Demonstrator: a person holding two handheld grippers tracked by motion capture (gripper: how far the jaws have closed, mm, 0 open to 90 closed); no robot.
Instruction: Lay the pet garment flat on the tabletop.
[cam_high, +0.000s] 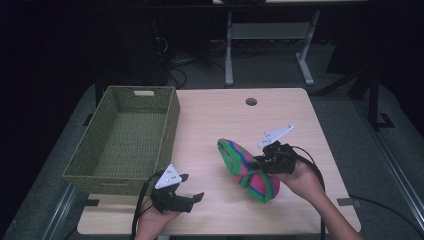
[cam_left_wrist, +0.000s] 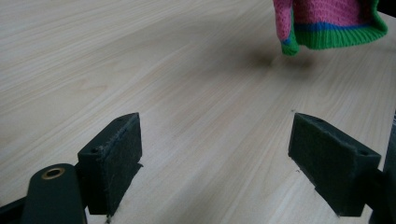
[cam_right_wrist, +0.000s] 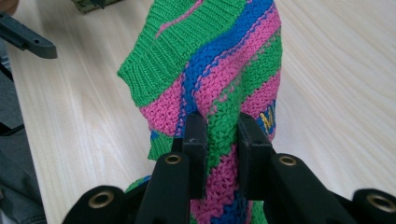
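Note:
A knitted sock (cam_high: 247, 167) striped green, pink and blue hangs lifted above the wooden table (cam_high: 225, 120), right of centre. My right gripper (cam_high: 263, 161) is shut on its middle. In the right gripper view the two jaws pinch a fold of the sock (cam_right_wrist: 219, 84), whose green cuff points up and left. My left gripper (cam_high: 192, 187) stands open near the table's front edge, left of the sock, with nothing between its pads (cam_left_wrist: 116, 158). In the left gripper view the sock's cuff (cam_left_wrist: 327, 23) hangs at the top right, off the table.
A green woven basket (cam_high: 127, 137) with nothing in it stands on the table's left side. A round cable hole (cam_high: 251, 101) lies near the far edge. Beyond the table stand the legs of another table (cam_high: 267, 47) on grey floor.

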